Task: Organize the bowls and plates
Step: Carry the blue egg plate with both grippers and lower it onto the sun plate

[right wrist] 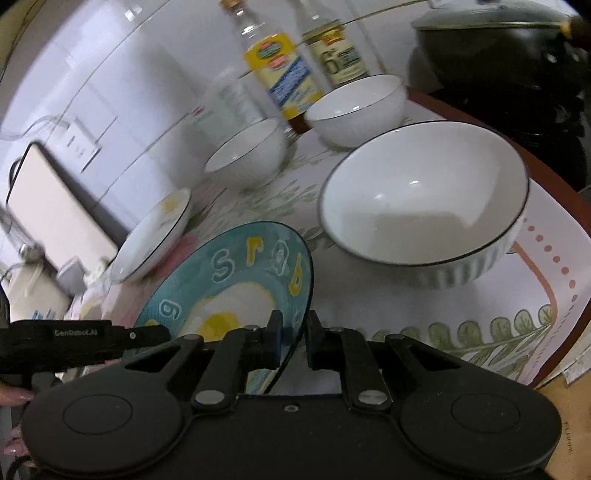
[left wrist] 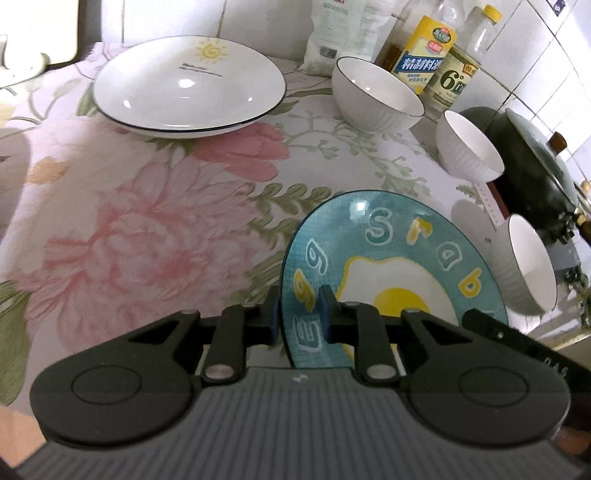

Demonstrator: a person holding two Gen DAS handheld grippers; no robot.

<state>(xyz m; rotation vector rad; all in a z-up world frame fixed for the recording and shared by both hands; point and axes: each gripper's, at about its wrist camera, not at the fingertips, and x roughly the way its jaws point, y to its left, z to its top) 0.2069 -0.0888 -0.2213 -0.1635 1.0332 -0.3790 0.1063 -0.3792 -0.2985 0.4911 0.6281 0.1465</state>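
Observation:
A blue plate (left wrist: 388, 258) painted with a fried egg hangs tilted above the flowered tablecloth (left wrist: 129, 221), held at two sides of its rim. My left gripper (left wrist: 300, 314) is shut on the rim's left side. On the near edge of the blue plate (right wrist: 240, 273) my right gripper (right wrist: 294, 334) is also shut. A white plate with a sun drawing (left wrist: 188, 85) lies on another at the far left. Three white bowls (left wrist: 376, 96) (left wrist: 469, 147) (left wrist: 528, 266) stand along the right; the closest bowl (right wrist: 424, 192) sits just beyond my right gripper.
Seasoning bottles (left wrist: 424, 55) and a white bag (left wrist: 340, 33) line the tiled back wall. A black lidded wok (left wrist: 535, 166) stands past the table's right edge. A cutting board (right wrist: 55, 214) leans against the wall at left. A hand (right wrist: 14, 397) holds the left gripper's body (right wrist: 74, 343).

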